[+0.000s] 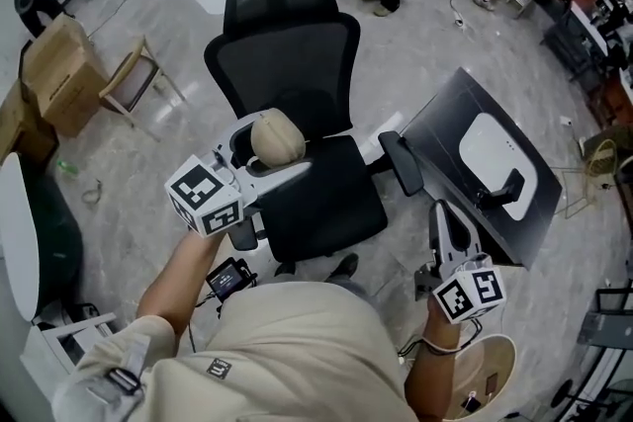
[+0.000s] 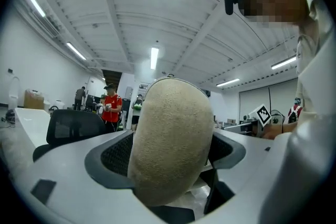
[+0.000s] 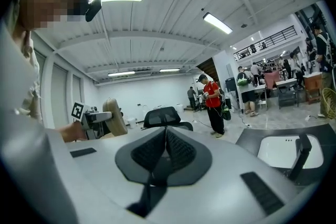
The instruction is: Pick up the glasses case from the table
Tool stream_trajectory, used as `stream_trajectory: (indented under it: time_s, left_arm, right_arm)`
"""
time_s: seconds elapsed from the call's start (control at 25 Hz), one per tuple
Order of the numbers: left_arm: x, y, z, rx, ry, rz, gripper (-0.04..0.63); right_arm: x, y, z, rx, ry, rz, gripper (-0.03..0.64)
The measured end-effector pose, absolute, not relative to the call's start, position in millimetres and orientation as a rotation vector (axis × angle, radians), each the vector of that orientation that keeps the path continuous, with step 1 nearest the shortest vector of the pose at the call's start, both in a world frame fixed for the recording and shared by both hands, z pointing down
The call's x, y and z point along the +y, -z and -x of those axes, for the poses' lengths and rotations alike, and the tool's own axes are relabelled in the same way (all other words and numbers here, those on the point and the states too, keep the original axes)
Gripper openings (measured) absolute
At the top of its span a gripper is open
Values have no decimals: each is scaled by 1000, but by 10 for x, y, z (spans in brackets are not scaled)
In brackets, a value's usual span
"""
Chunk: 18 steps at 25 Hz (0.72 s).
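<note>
The glasses case (image 1: 278, 135), a rounded beige shell with a suede-like skin, is pinched between the jaws of the left gripper (image 1: 267, 149) and is held in the air above the seat of a black office chair (image 1: 315, 203), well apart from the dark table (image 1: 447, 127) at the right. In the left gripper view the case is seen standing on end, with much of it projecting past the jaws. The right gripper (image 1: 441, 211) is pressed together on nothing and is held low at the person's side. The pick-up is judged to be done. A slip is the main risk: a curved shell may be squeezed out of the jaws if the grip is eased or the gripper is tilted, and it would be dropped onto the chair or the floor.
</note>
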<state>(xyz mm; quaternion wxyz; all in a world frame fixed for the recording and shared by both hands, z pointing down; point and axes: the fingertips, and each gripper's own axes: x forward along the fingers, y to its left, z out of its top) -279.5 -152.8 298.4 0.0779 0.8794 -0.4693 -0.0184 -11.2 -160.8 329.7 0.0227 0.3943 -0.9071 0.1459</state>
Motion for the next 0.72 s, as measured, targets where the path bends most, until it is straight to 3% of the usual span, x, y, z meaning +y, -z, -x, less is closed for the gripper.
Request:
stream_trajectory:
  time_s: [0.72]
  left_arm:
    - [-1122,-2699,2624,-1390,91,-2686,440]
  right_arm:
    - [-1279,-3070,33,-2860,-389,-1238,25]
